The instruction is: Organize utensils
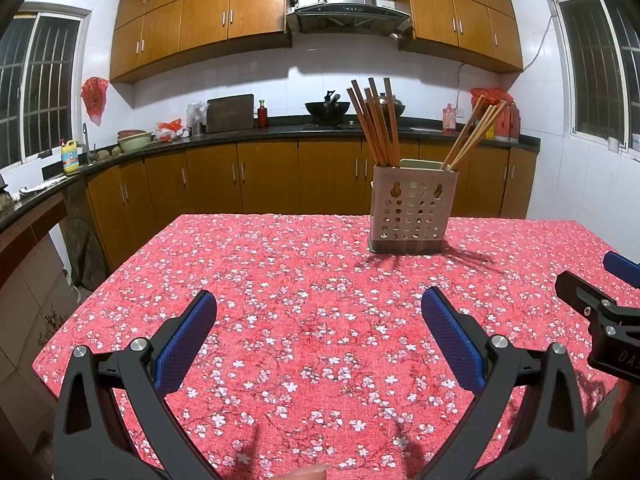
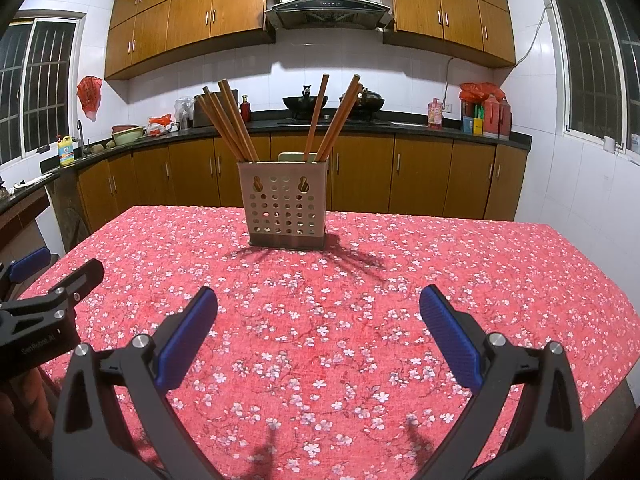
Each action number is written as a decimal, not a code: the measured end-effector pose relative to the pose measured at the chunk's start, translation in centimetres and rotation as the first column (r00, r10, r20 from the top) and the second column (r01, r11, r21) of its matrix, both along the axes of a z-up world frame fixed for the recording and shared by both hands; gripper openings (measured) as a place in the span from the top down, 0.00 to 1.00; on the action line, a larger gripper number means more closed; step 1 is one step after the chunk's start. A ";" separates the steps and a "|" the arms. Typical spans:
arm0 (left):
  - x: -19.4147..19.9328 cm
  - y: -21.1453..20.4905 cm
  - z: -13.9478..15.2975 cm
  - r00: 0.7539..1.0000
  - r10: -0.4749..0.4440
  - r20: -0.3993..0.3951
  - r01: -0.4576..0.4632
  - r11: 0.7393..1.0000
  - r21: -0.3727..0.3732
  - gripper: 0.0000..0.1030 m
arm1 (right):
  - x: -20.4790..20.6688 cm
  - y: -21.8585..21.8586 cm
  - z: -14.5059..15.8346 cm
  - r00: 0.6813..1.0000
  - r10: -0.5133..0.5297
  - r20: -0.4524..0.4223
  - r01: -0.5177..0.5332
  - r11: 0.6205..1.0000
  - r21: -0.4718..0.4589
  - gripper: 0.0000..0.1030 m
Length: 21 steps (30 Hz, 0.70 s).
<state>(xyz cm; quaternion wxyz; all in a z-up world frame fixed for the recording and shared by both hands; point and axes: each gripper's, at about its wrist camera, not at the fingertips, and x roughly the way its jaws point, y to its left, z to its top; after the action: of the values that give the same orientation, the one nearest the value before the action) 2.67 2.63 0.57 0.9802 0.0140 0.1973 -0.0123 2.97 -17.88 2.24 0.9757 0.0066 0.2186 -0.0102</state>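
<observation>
1. Nearest to us in the left wrist view, our left gripper [image 1: 319, 308] hangs above the tablecloth [image 1: 304, 264] with its jaws spread wide and nothing between the blue pads [image 1: 186, 346].
2. At the right edge of that same view we see part of our right gripper [image 1: 600, 304], well apart from the left one, over the table's right side.
3. In the right wrist view, the right gripper [image 2: 318, 307] likewise has its jaws wide apart and holds nothing; its blue pads [image 2: 450, 334] sit above the red floral cloth.
4. At the far left of that view, part of the left gripper's black frame shows.
5. The utensil holder [image 1: 413, 208], a pale perforated box, stands upright on the far part of the table, well apart from both grippers.
6. One bunch of chopsticks [image 1: 376, 124] stands in its left side, leaning left.
7. A second bunch of chopsticks [image 1: 474, 136] stands in its right side, leaning right.
8. Behind the table we see the kitchen counter [image 1: 280, 130] with a wok [image 1: 326, 109] and wooden cabinets [image 1: 208, 12] above.
</observation>
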 end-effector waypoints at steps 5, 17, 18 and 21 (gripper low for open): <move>0.0 0.0 -0.2 1.000 -0.001 -0.001 0.001 1.000 0.000 0.02 | 0.0 -0.1 0.0 1.000 0.001 -0.001 -0.001 1.000 0.001 0.04; 0.1 0.1 -0.7 1.000 -0.007 -0.008 0.007 1.000 -0.002 0.02 | 0.0 0.0 -0.2 1.000 0.000 -0.003 0.000 1.000 0.002 0.04; 0.2 0.1 -0.7 1.000 -0.007 -0.009 0.007 1.000 -0.001 0.02 | -0.1 0.1 -0.2 1.000 0.000 -0.003 0.000 1.000 0.002 0.04; 0.1 0.1 -0.8 1.000 -0.008 -0.011 0.008 1.000 -0.002 0.02 | 0.0 0.0 -0.1 1.000 0.000 -0.003 0.000 1.000 0.002 0.04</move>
<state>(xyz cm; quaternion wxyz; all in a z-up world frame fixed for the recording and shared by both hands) 2.80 2.76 -0.20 0.9790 0.0137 0.2027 -0.0163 2.94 -17.89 2.12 0.9754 0.0074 0.2202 -0.0099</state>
